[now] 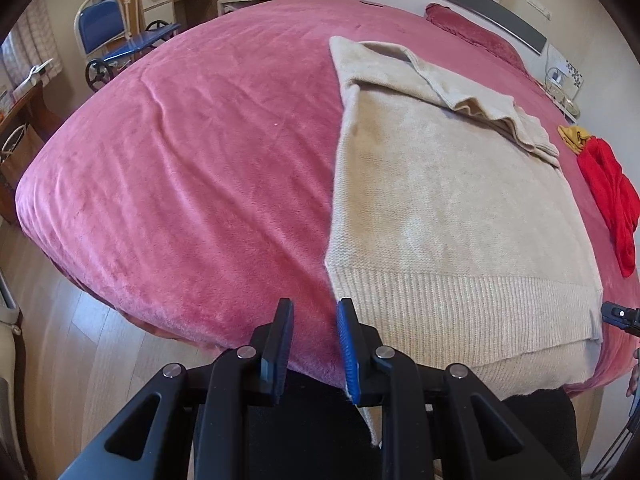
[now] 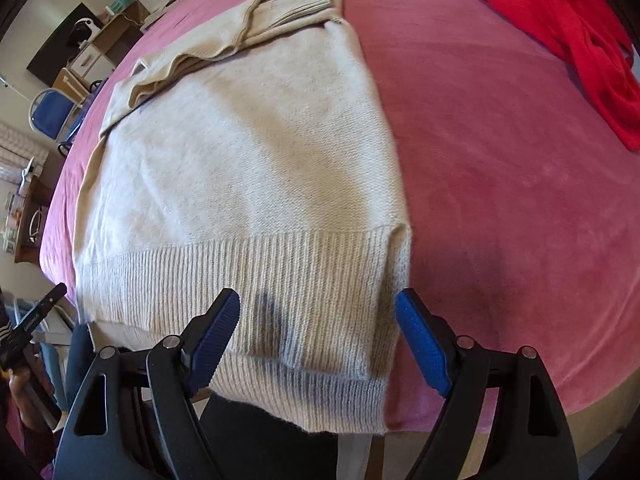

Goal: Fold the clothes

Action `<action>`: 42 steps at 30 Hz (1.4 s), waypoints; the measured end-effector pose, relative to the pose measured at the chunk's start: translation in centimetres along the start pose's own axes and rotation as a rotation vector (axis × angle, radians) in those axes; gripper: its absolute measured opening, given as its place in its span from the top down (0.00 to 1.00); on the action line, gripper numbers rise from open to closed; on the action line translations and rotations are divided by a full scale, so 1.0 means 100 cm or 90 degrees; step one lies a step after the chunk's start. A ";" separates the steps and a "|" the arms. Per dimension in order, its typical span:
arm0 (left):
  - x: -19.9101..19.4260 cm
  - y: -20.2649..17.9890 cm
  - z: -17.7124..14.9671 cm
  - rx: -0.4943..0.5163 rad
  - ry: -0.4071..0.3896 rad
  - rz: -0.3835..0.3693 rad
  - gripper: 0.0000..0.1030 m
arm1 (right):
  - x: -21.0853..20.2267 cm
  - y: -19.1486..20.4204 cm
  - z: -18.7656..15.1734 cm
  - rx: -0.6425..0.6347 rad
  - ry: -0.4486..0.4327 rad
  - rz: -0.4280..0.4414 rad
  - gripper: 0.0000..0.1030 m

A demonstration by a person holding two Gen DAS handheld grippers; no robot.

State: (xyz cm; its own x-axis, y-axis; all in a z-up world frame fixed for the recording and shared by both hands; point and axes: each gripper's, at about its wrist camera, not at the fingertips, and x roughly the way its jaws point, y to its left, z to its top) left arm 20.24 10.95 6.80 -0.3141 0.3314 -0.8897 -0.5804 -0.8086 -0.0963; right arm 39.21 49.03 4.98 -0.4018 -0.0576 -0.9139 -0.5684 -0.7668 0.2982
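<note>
A wide bed [image 1: 180,168] covered with a pink plush blanket [image 2: 500,208] carries everything. A beige knitted sweater [image 1: 432,200] lies flat on the blanket, its ribbed hem [image 2: 280,272] at the near edge of the bed and hanging slightly over it, a sleeve [image 1: 460,92] folded across its far part. Well apart from the sweater, toward the bed's side, lies a crumpled red garment [image 2: 568,40], with a small yellow cloth [image 1: 574,138] just beyond it. A dark pink pillow [image 1: 472,32] rests at the head of the bed.
</note>
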 end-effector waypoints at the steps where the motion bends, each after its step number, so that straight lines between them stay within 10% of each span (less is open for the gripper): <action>1: 0.000 0.003 0.000 -0.005 0.003 0.000 0.78 | -0.004 -0.001 0.001 -0.001 -0.005 -0.009 0.19; 5: -0.007 0.010 -0.002 -0.021 -0.002 -0.001 0.78 | -0.042 0.004 0.005 -0.030 -0.074 -0.077 0.20; 8: -0.013 0.010 -0.001 -0.022 -0.011 0.003 0.78 | -0.114 0.022 -0.001 -0.080 -0.273 -0.120 0.19; 10: -0.016 0.007 0.000 -0.019 -0.015 0.001 0.78 | -0.161 0.040 -0.016 -0.127 -0.453 -0.167 0.00; 13: -0.014 0.003 0.003 -0.017 -0.010 -0.005 0.78 | -0.175 0.046 -0.015 -0.123 -0.521 -0.153 0.00; 18: -0.010 0.002 0.006 -0.033 0.010 -0.027 0.78 | -0.114 0.019 0.013 -0.070 -0.216 0.050 0.00; 22: -0.009 0.007 0.004 -0.032 0.017 -0.019 0.78 | -0.058 -0.019 0.012 0.024 -0.071 0.083 0.00; 32: -0.001 0.010 0.002 -0.031 0.039 -0.017 0.78 | -0.006 -0.054 0.006 0.091 0.046 0.072 0.30; 39: 0.002 0.011 0.000 -0.029 0.051 -0.017 0.78 | 0.009 -0.050 0.002 0.073 0.077 0.053 0.91; 42: 0.001 0.014 0.001 -0.039 0.051 -0.020 0.78 | 0.007 -0.045 0.001 0.060 0.074 0.040 0.93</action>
State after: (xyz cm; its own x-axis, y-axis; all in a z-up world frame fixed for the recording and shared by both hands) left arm 19.33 9.85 6.61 -0.2338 0.3189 -0.9185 -0.5405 -0.8279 -0.1499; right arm 41.38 52.53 2.99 -0.3564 -0.1812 -0.9166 -0.6119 -0.6961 0.3756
